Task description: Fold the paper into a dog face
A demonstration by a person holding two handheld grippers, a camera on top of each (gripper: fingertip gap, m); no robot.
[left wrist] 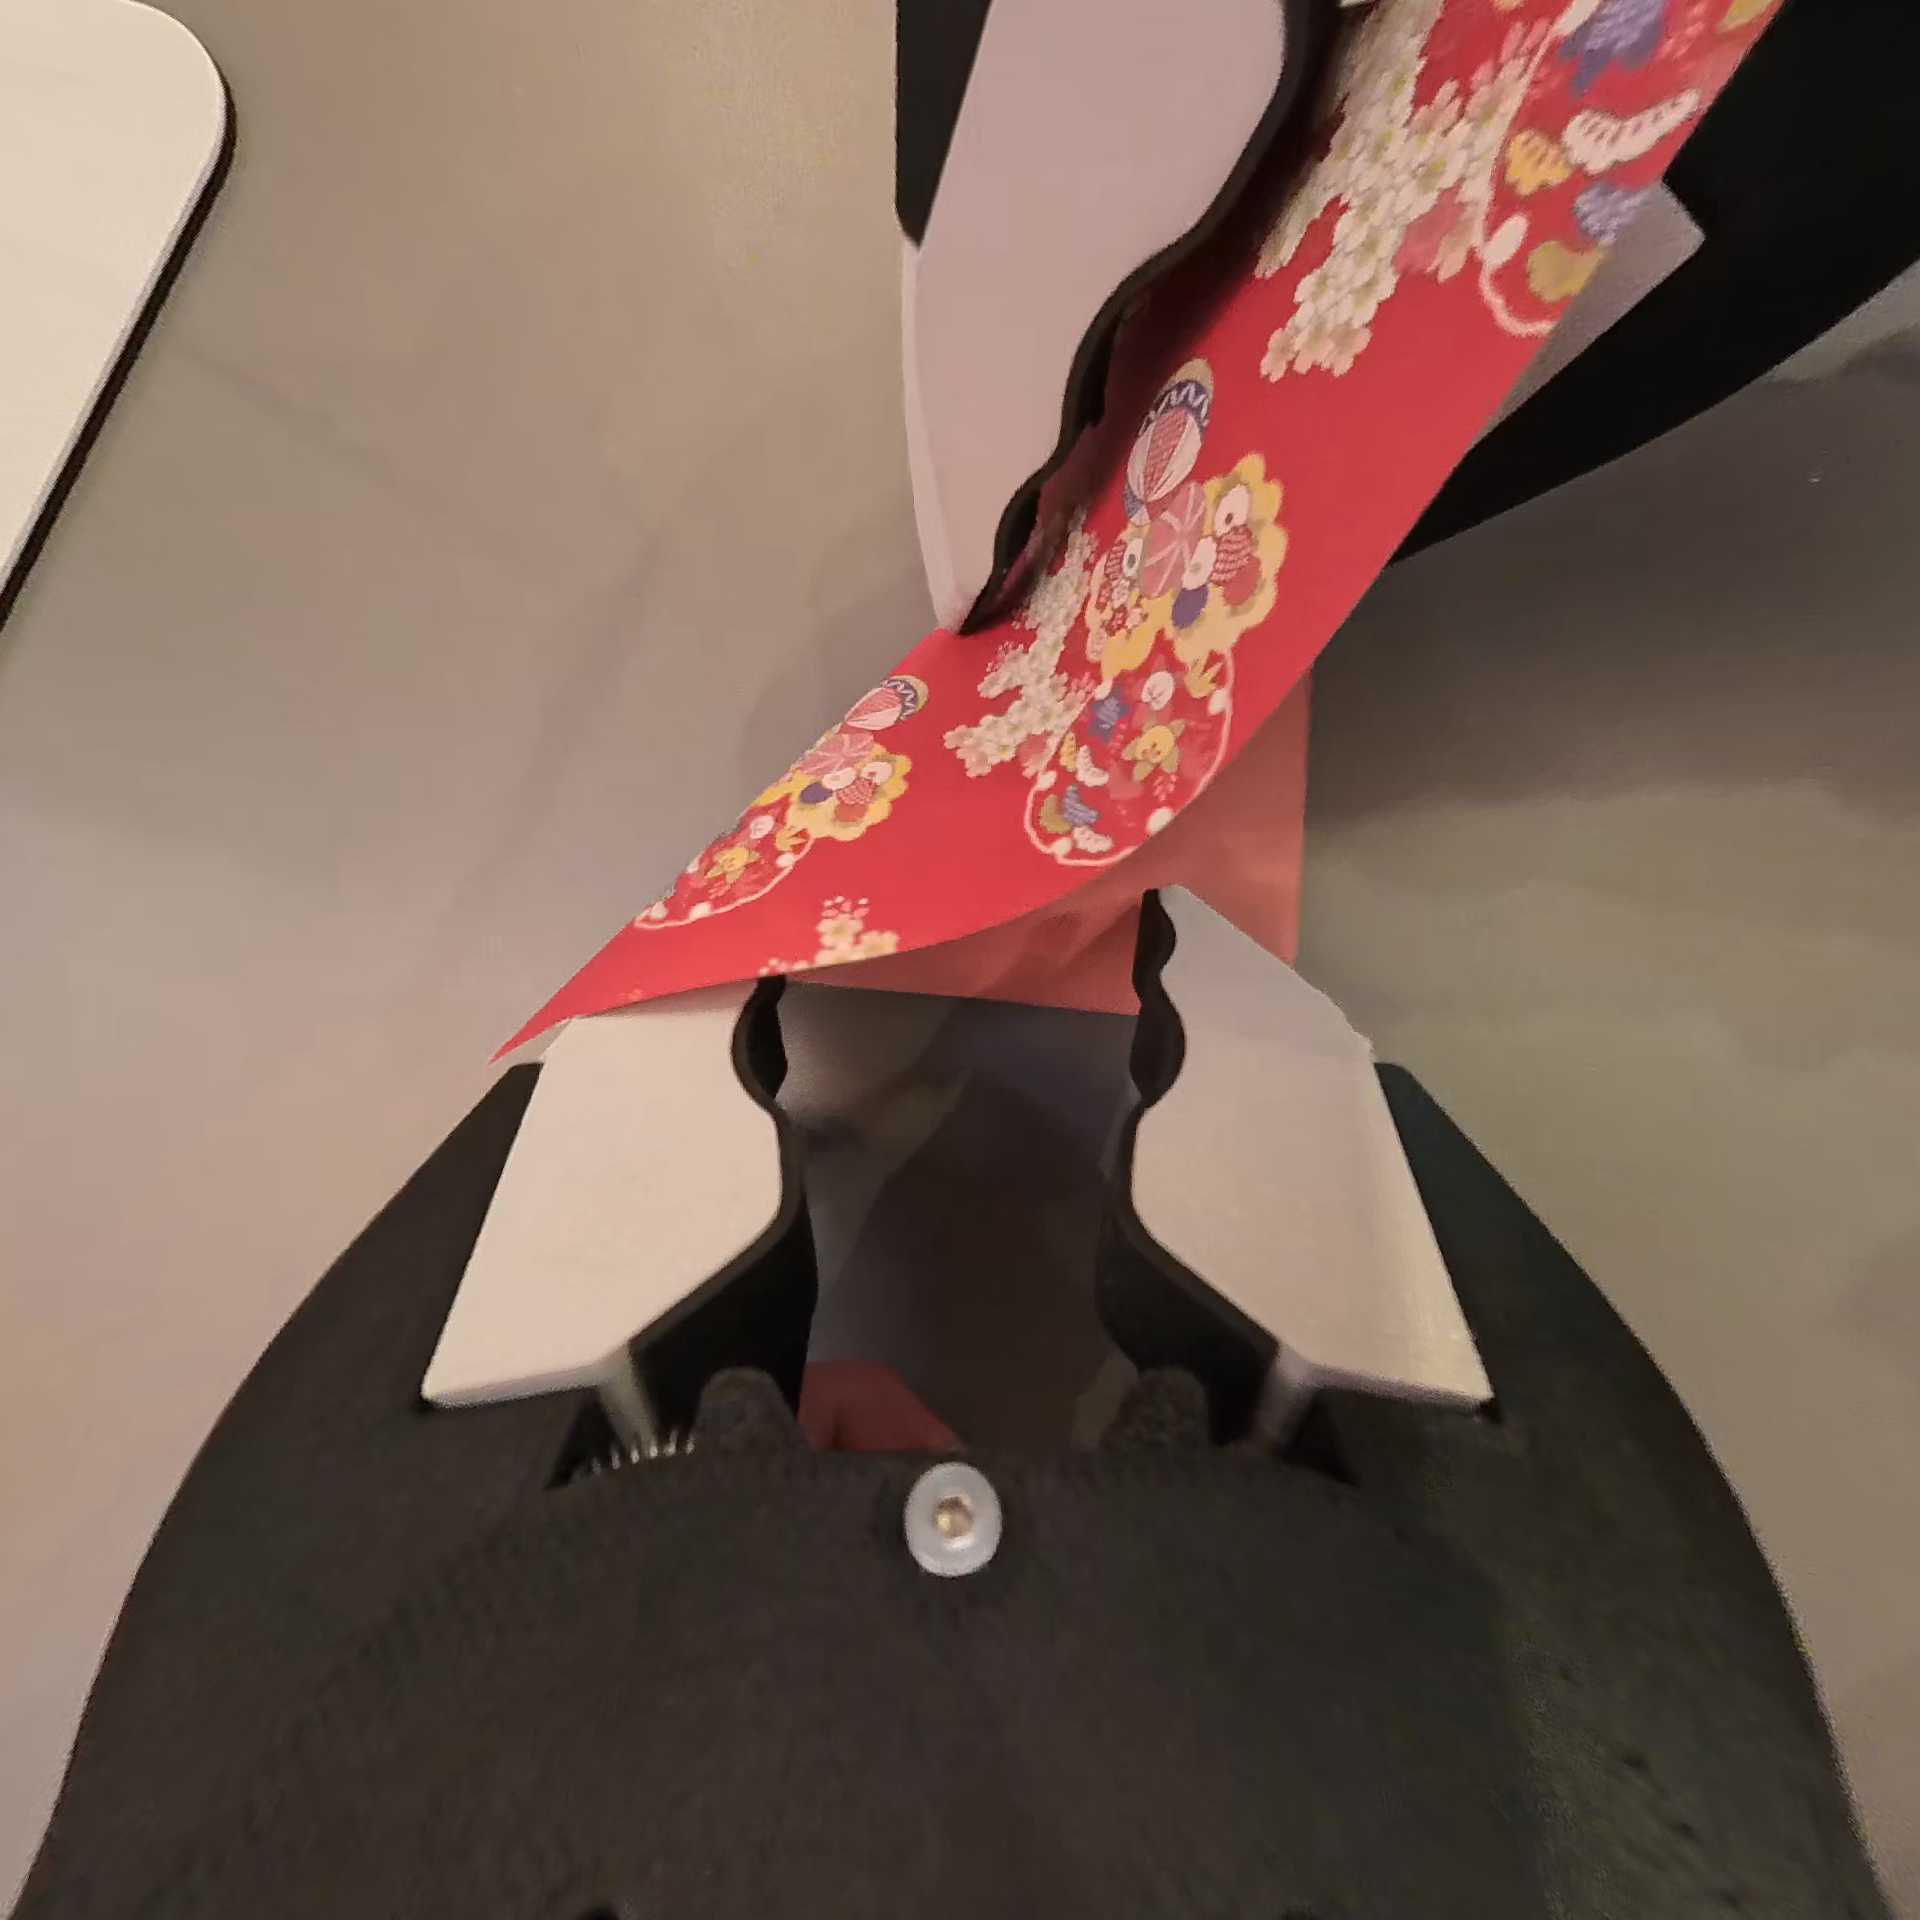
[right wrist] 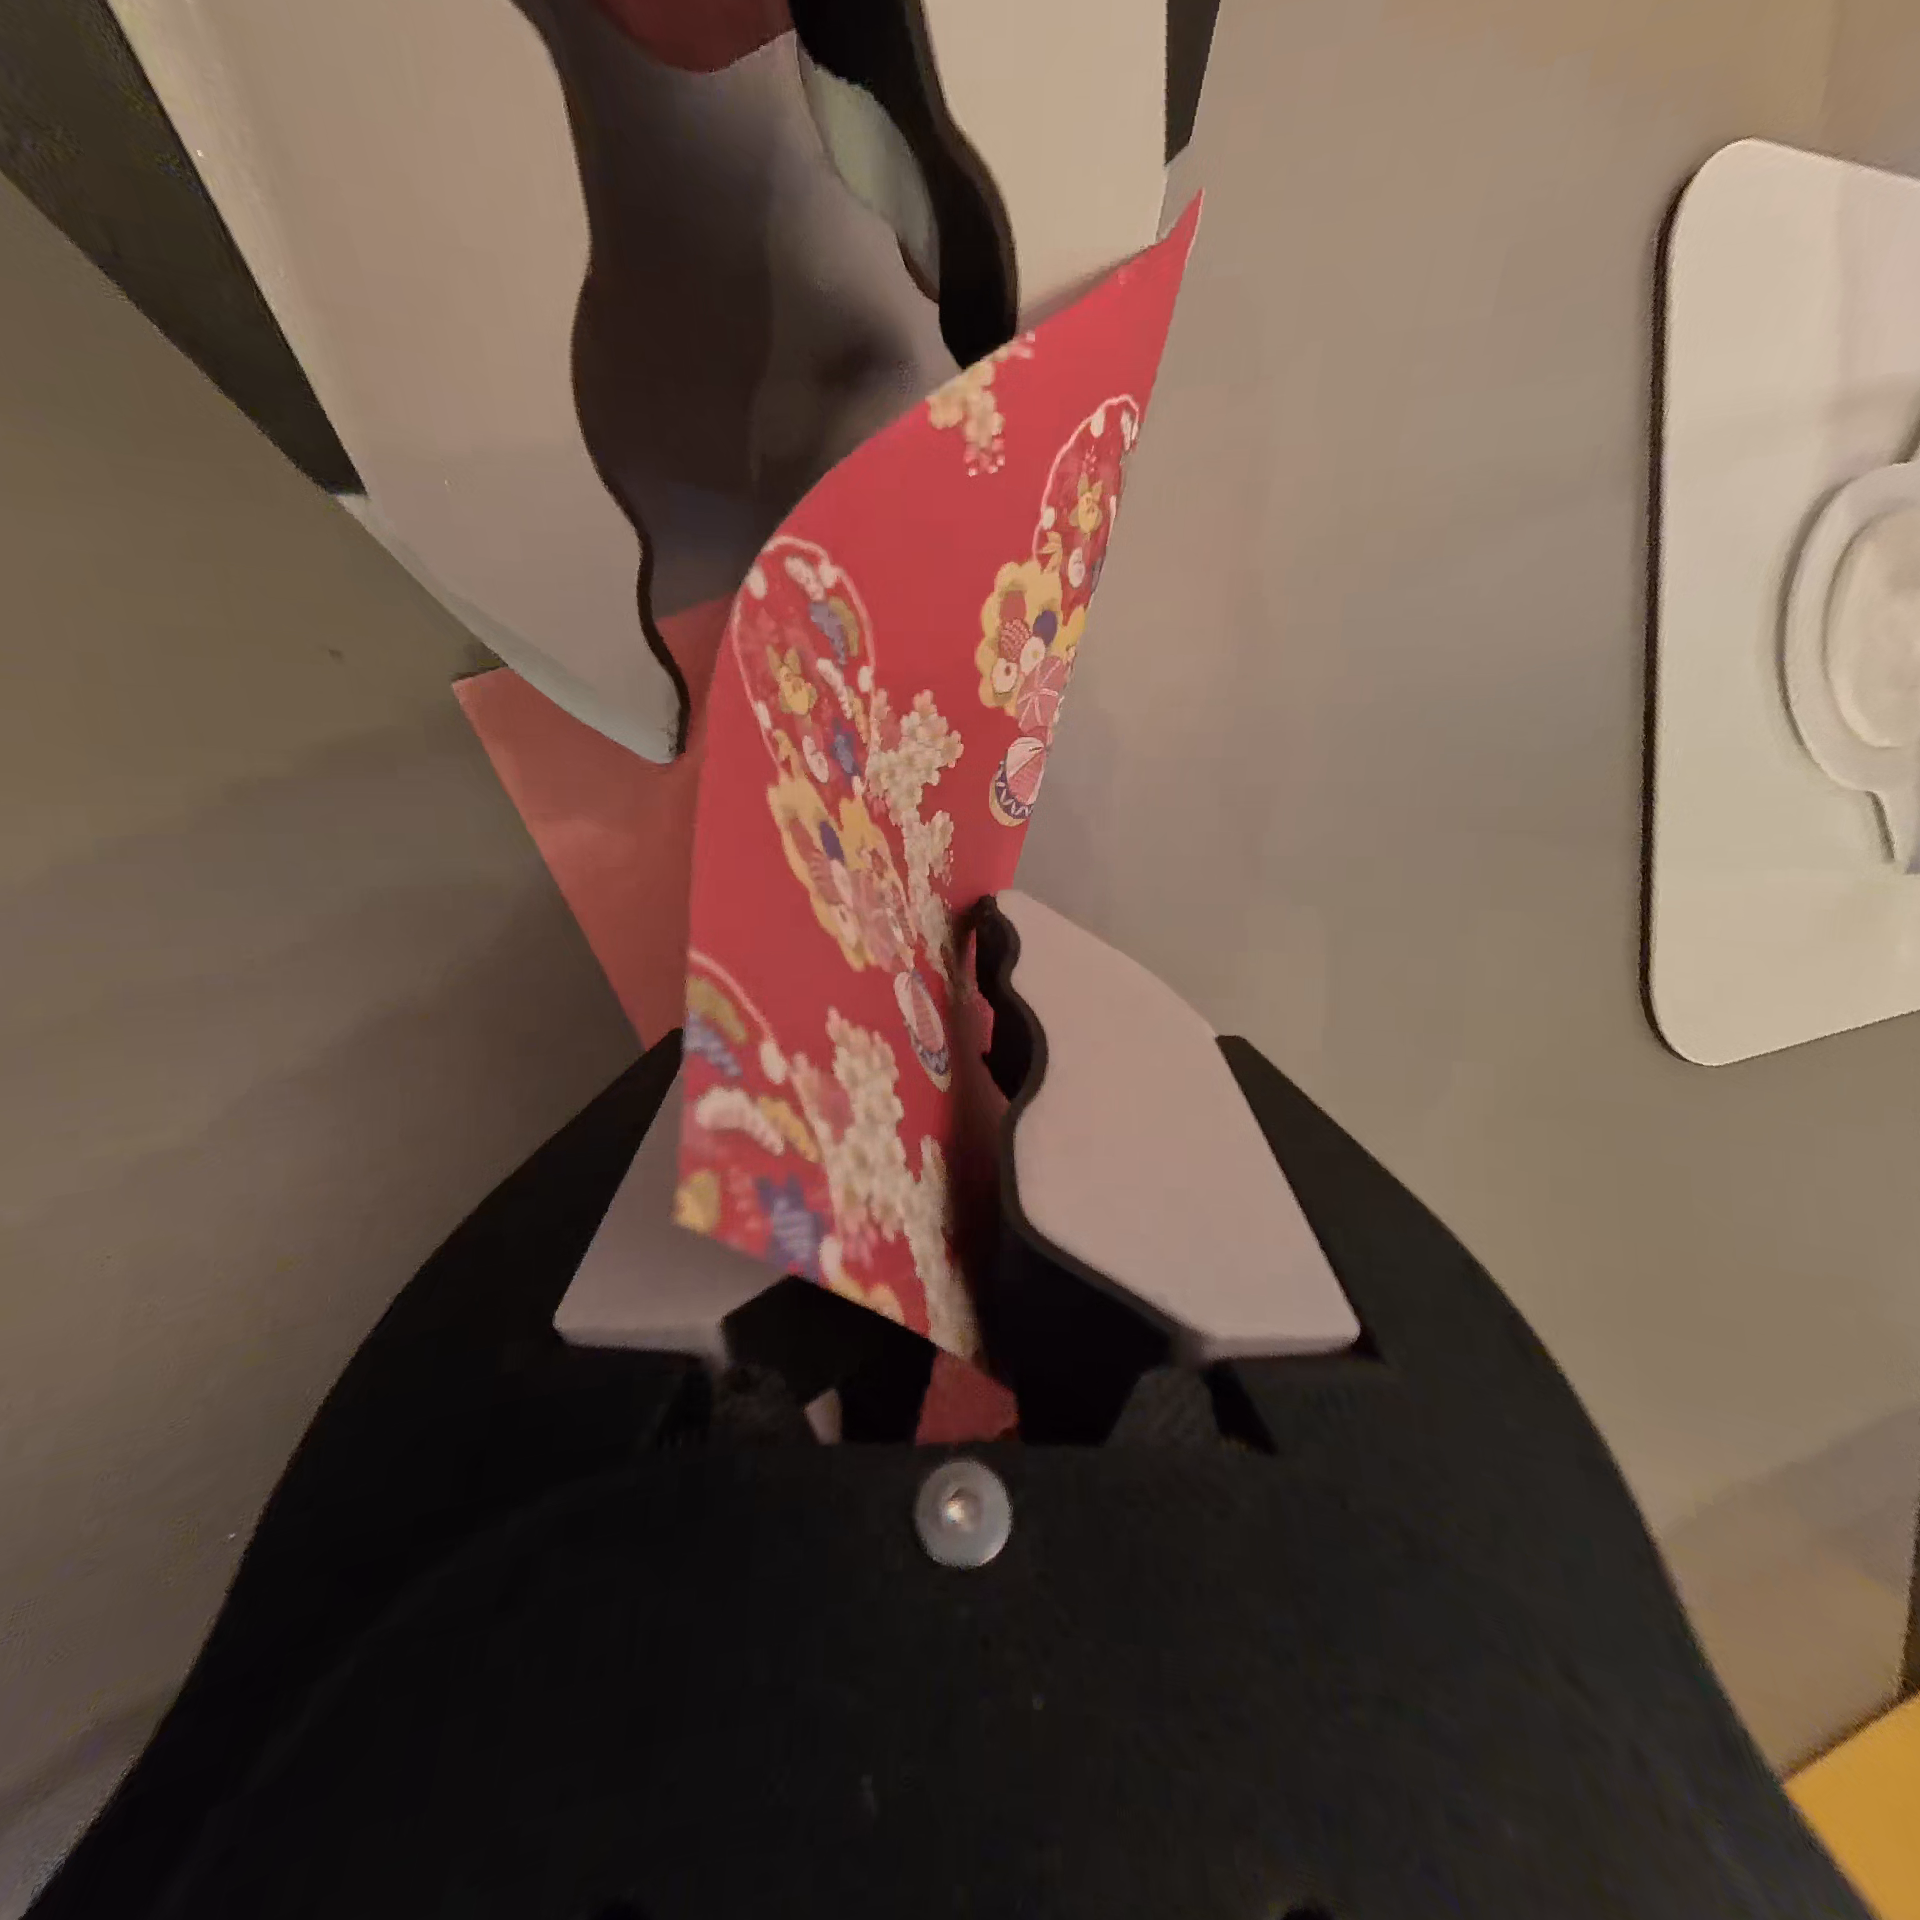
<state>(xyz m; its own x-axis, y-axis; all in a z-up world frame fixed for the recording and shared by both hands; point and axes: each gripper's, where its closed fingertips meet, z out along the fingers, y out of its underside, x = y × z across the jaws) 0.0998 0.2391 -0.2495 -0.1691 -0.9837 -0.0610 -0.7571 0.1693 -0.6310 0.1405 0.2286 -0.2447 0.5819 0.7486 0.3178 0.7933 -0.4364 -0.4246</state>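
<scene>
The red paper (left wrist: pixel 1039 790) with flower and ball prints hangs curled above the grey table (left wrist: pixel 416 520); its plain pink back (left wrist: pixel 1247 831) shows underneath. My right gripper (left wrist: pixel 1039 582) comes in from the top of the left wrist view and is shut on the paper. In its own view, the right gripper (right wrist: pixel 914 997) pinches the paper (right wrist: pixel 883 831) edge-on, with one finger hidden behind the sheet. My left gripper (left wrist: pixel 961 966) is open, and the paper's lower edge rests over its fingertips. It also shows in the right wrist view (right wrist: pixel 821 530), with its jaws apart at the paper's far end.
A white rounded pad with a black rim (left wrist: pixel 83 260) lies on the table at the far left. It also shows in the right wrist view (right wrist: pixel 1787 416), carrying a white moulded fitting (right wrist: pixel 1870 644). A yellow patch (right wrist: pixel 1860 1808) sits at the lower right corner.
</scene>
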